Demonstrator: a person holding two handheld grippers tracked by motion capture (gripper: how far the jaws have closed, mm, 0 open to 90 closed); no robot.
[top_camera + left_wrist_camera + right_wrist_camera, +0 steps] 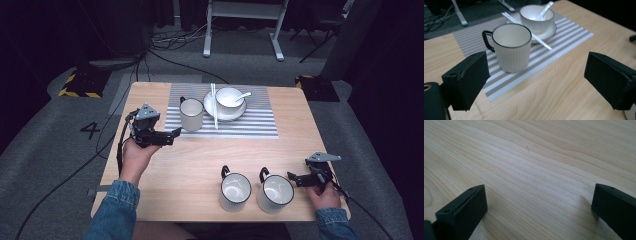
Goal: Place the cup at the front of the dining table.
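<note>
A: Report the left claw [176,132].

B: It sits near the bench's [200,160] left edge, held in the person's left hand [134,152], jaws spread wide and gripping nothing. In the left gripper view the jaws point toward the ribbed mug [511,47], which stands ahead of them and closer to the left jaw, not touching either.

A: Describe that mug.

B: White, vertically ribbed, dark rim, upright, opening up. Its black handle points toward the bench's far left corner. It stands on the left part of the striped mat [250,125], which lies along the far edge with its long axis running left to right.

A: What else is on the mat?

B: A white bowl [230,97] on a saucer [224,114], just right of the mug. A white spoon [243,95] rests in the bowl, handle pointing right. A pair of white chopsticks [214,105] lies across the saucer's left side, long axis running from far edge to near edge.

A: Right claw [291,176]?

B: Near the bench's near right corner, held in the right hand [325,196], jaws apart and empty over bare wood. It points left toward the right mug [275,194], close to it; contact cannot be determined.

A: Near edge?

B: Two white mugs stand side by side, upright, handles toward the far edge. The left mug [235,191] is just beside the right one.
</note>
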